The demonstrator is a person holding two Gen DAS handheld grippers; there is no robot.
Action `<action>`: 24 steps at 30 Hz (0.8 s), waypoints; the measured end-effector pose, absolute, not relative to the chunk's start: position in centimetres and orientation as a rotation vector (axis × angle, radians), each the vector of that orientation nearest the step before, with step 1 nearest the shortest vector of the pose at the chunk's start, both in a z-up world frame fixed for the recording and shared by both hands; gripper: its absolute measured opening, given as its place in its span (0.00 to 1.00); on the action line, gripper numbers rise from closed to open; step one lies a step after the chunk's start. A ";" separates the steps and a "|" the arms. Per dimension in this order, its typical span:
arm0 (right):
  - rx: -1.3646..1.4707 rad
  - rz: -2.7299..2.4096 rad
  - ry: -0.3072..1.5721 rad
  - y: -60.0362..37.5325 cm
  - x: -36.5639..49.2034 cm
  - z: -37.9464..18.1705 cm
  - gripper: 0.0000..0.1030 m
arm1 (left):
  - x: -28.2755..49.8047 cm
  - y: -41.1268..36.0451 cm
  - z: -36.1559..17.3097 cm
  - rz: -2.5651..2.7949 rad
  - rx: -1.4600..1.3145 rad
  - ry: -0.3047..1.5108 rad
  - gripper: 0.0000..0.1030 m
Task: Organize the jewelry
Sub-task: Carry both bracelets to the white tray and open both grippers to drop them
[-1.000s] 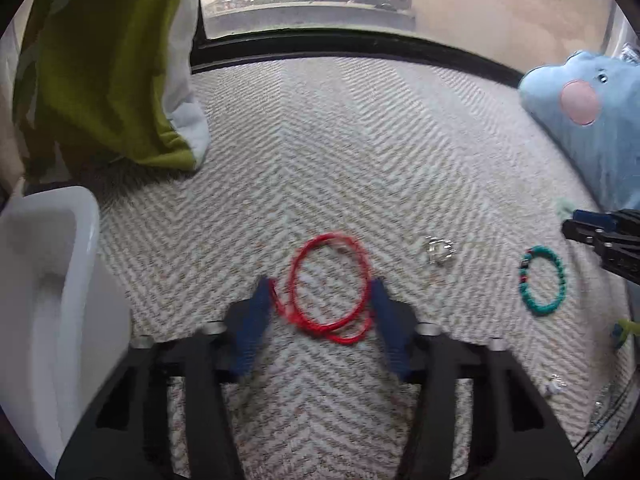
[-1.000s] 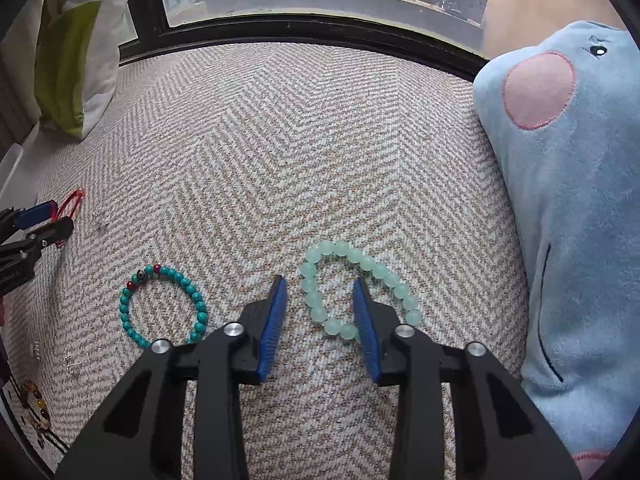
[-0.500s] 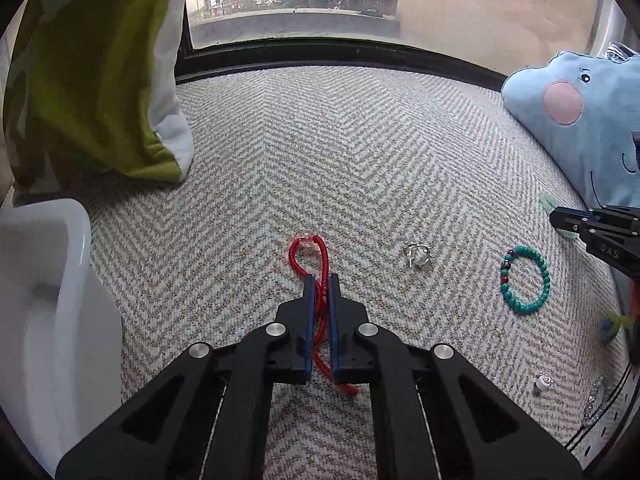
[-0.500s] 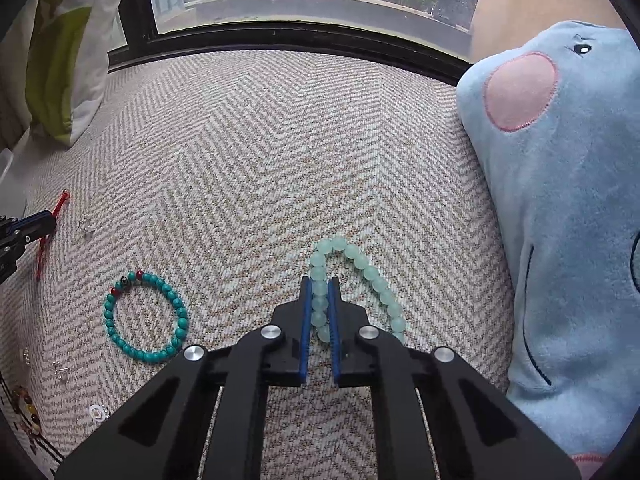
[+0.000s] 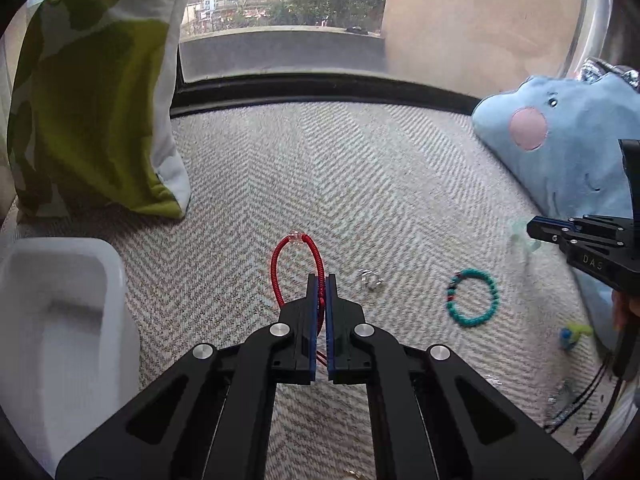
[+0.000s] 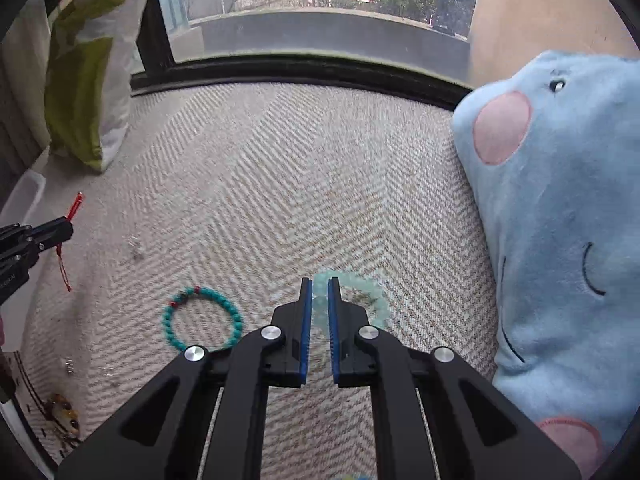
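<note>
Left wrist view: left tongs (image 5: 320, 280) clamped on red cord bracelet (image 5: 276, 268); right tongs (image 6: 318, 284) clamped on pale bead bracelet (image 6: 360, 292). Next, probably carry both to white tray (image 5: 112, 264) at nine o'clock.

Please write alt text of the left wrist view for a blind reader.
The left tongs are shut on a red cord bracelet above a herringbone cushion. A white tray lies left, a turquoise bracelet right.

Herringbone woven cushion (image 5: 360, 200), turquoise bead bracelet (image 5: 473, 297), small silver ring (image 5: 371, 280), green-patterned pillow (image 5: 92, 92), blue plush toy (image 6: 560, 220)
</note>
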State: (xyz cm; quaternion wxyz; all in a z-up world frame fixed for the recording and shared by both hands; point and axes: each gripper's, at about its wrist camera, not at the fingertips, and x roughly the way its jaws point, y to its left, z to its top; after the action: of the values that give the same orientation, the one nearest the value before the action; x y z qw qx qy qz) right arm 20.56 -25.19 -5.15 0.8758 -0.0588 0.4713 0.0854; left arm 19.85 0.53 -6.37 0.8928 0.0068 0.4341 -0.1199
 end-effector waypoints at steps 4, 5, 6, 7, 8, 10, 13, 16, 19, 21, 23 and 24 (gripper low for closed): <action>-0.116 0.225 0.947 -22.9 18.8 -1.9 0.08 | 18.7 1.4 -3.2 -0.260 -0.021 0.877 0.03; -0.122 0.238 0.940 -22.2 18.3 -1.3 0.08 | 18.3 1.8 -2.4 -0.261 -0.025 0.871 0.03; -0.134 0.257 0.929 -21.2 17.6 -0.5 0.08 | 17.8 2.4 -1.4 -0.262 -0.030 0.869 0.03; -0.140 0.276 0.921 -20.1 17.1 0.2 0.08 | 17.2 3.1 -0.6 -0.260 -0.025 0.869 0.03; -0.144 0.295 0.914 -19.0 16.6 0.8 0.08 | 16.7 3.4 -0.1 -0.257 -0.021 0.868 0.03; -0.150 0.340 0.897 -16.3 15.5 2.1 0.09 | 15.5 5.1 1.2 -0.249 -0.008 0.867 0.03; -0.160 0.410 0.873 -11.9 14.0 3.6 0.09 | 13.6 7.8 2.3 -0.239 0.008 0.870 0.03; -0.165 0.481 0.863 -8.0 12.7 4.5 0.09 | 11.7 10.9 2.6 -0.239 0.005 0.880 0.03; -0.192 0.549 0.855 -3.9 11.5 4.8 0.09 | 10.1 14.0 2.3 -0.232 0.012 0.900 0.03; -0.204 0.587 0.855 -1.6 10.7 4.6 0.09 | 9.2 15.8 1.9 -0.227 0.014 0.916 0.03; -0.215 0.617 0.859 0.3 10.4 4.3 0.09 | 8.6 17.1 1.4 -0.223 0.019 0.932 0.03; -0.222 0.636 0.859 1.4 10.1 4.2 0.09 | 8.2 17.8 1.1 -0.220 0.025 0.940 0.03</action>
State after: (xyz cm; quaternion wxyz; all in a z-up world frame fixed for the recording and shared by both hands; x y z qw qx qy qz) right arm 10.13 1.44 4.18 0.8546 -0.1058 0.4087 0.3023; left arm 8.25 17.79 1.07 0.8856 0.0119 0.4521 -0.1058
